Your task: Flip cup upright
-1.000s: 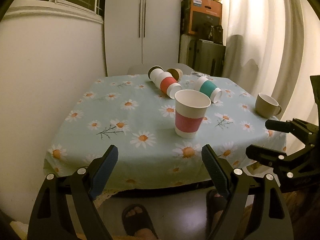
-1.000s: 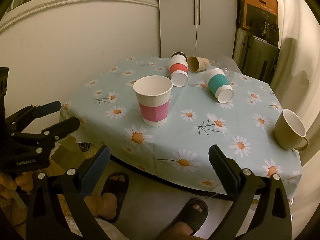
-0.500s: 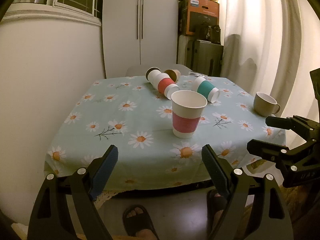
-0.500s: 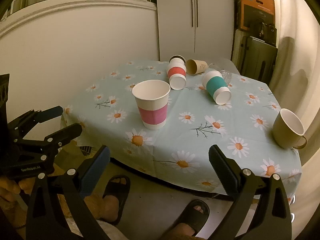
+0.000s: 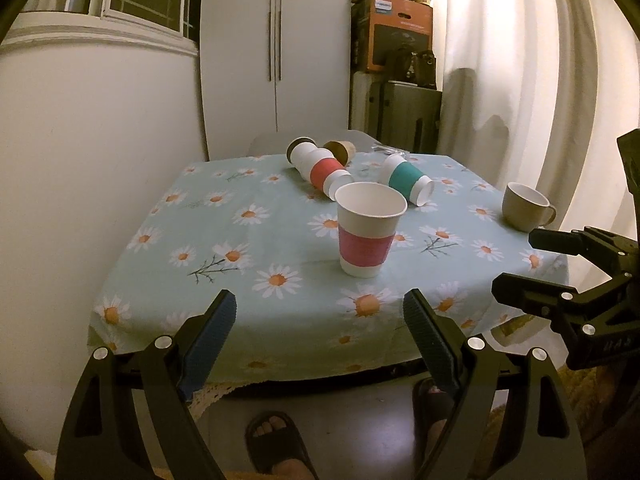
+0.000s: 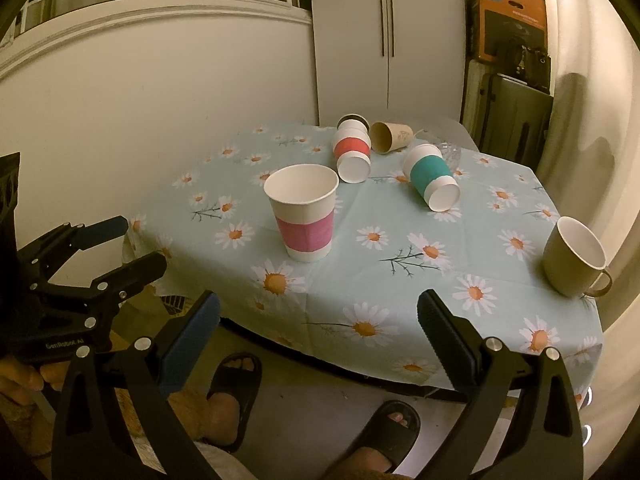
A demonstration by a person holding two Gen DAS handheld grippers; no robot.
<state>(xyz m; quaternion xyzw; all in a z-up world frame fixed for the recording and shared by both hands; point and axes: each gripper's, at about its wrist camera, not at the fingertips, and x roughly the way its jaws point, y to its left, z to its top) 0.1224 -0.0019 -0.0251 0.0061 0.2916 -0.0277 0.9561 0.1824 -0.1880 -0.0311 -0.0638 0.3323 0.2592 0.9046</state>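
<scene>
Pink-banded cup (image 5: 369, 230) stands upright on the daisy tablecloth (image 5: 248, 240) near its front edge, while left gripper (image 5: 320, 338) and right gripper (image 6: 318, 330) hover off the table, fingers wide, holding nothing.

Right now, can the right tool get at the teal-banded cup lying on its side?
Probably yes: the right tool is open and off the table edge, and bare cloth lies before the teal-banded cup; the mug sits aside.

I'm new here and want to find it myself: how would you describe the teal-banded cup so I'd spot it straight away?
Look at the table with the daisy tablecloth. Past the upright pink-banded cup near the front, several paper cups lie tipped over. The teal-banded cup is the one lying on its side nearest the tan mug, and the only one with a teal sleeve.
</scene>
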